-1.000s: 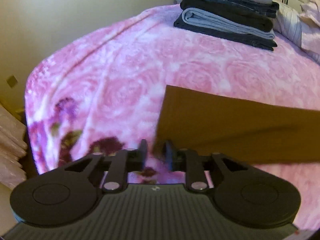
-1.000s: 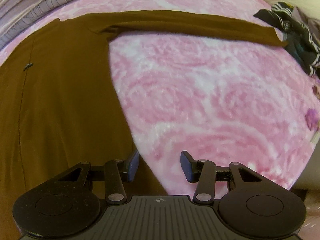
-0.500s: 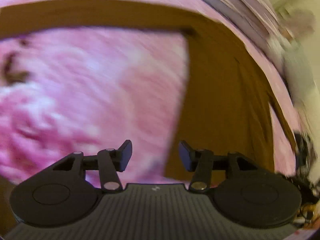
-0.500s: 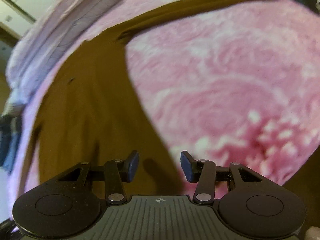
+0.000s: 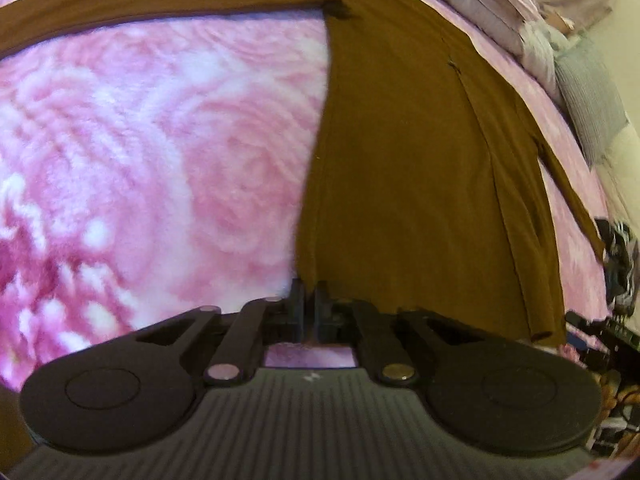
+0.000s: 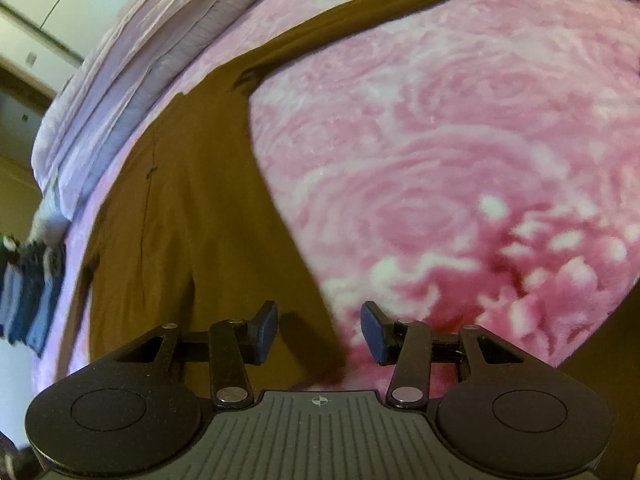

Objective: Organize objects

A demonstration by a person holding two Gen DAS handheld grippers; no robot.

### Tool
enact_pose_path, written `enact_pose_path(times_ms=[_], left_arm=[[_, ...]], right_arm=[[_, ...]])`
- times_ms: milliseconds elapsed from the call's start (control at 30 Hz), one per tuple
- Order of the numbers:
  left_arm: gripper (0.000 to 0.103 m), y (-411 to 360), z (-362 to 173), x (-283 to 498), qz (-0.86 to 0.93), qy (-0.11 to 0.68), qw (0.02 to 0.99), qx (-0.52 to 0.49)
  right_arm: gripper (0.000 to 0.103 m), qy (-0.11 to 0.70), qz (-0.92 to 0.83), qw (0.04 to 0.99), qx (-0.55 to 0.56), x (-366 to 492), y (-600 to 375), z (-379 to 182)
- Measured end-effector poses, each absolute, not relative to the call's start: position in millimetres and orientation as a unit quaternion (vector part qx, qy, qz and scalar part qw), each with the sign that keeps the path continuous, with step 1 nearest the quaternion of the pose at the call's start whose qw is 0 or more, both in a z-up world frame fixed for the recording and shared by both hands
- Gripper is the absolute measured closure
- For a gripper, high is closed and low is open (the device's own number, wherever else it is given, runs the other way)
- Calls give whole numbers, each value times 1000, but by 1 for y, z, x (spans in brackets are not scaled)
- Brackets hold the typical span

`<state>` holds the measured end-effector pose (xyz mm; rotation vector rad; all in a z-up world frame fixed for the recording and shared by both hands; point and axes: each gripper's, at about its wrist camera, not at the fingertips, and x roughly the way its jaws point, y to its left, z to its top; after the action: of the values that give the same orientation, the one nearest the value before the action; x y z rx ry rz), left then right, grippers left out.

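A brown long-sleeved garment (image 5: 420, 160) lies spread flat on the pink rose-patterned blanket (image 5: 140, 160), one sleeve stretched out along the top of the left wrist view. My left gripper (image 5: 308, 304) is shut on the garment's lower left corner, the cloth edge pinched between its fingers. In the right wrist view the same garment (image 6: 180, 220) fills the left half, with its other sleeve running to the upper right. My right gripper (image 6: 320, 332) stands open just above the opposite hem corner; the cloth edge passes under the gap and the pads do not press on it.
Lilac folded bedding and pillows (image 6: 120, 80) line the far side of the bed. A stack of folded jeans (image 6: 28, 304) sits at the left edge of the right wrist view. Dark striped clothing (image 5: 616, 256) lies at the bed's right edge.
My left gripper swung from the sleeve end near the jeans stack to the garment's hem corner, opened wider on the way, then shut on the cloth. My right gripper turned and closed in on its hem corner.
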<state>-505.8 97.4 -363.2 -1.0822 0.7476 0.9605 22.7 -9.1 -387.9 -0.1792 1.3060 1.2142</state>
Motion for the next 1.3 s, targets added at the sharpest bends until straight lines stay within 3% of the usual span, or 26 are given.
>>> enact_pose_path(times_ms=[33, 67, 100, 333, 467, 567, 667, 733, 767, 867, 967, 1133, 1300], left_arm=[[101, 96, -361, -506, 425, 334, 693, -477], [101, 97, -360, -505, 425, 334, 696, -472], [101, 97, -356, -508, 427, 331, 699, -468], [101, 100, -335, -559, 458, 276, 684, -496], [101, 99, -350, -540, 452, 326, 675, -483], [100, 94, -360, -516, 454, 384, 679, -430], [93, 92, -350, -508, 448, 425, 685, -386], [90, 95, -342, -513, 457, 439, 676, -377], [91, 98, -337, -515, 467, 439, 668, -379], [92, 101, -320, -515, 485, 418, 678, -361], [88, 111, -318, -479, 466, 385, 715, -352], [85, 115, -351, -435, 438, 390, 724, -364], [84, 73, -362, -457, 440, 407, 708, -374]], right_arm=[[62, 563, 538, 622, -85, 19, -8, -387], [74, 559, 547, 615, -97, 15, -7, -387], [103, 554, 556, 609, -111, 10, -5, -387], [103, 466, 625, 606, -158, -6, -14, -327], [103, 457, 624, 611, -166, -2, -22, -316], [103, 474, 583, 612, -246, -8, -14, -345], [97, 512, 543, 600, -290, -7, -7, -374], [65, 508, 523, 615, -301, -7, -4, -363], [59, 492, 510, 630, -318, -10, -2, -356], [58, 408, 532, 666, -327, -26, 4, -324], [58, 386, 598, 645, -280, -53, 24, -309], [58, 348, 635, 615, -311, -112, 51, -350], [55, 338, 629, 600, -360, -115, 1, -382]])
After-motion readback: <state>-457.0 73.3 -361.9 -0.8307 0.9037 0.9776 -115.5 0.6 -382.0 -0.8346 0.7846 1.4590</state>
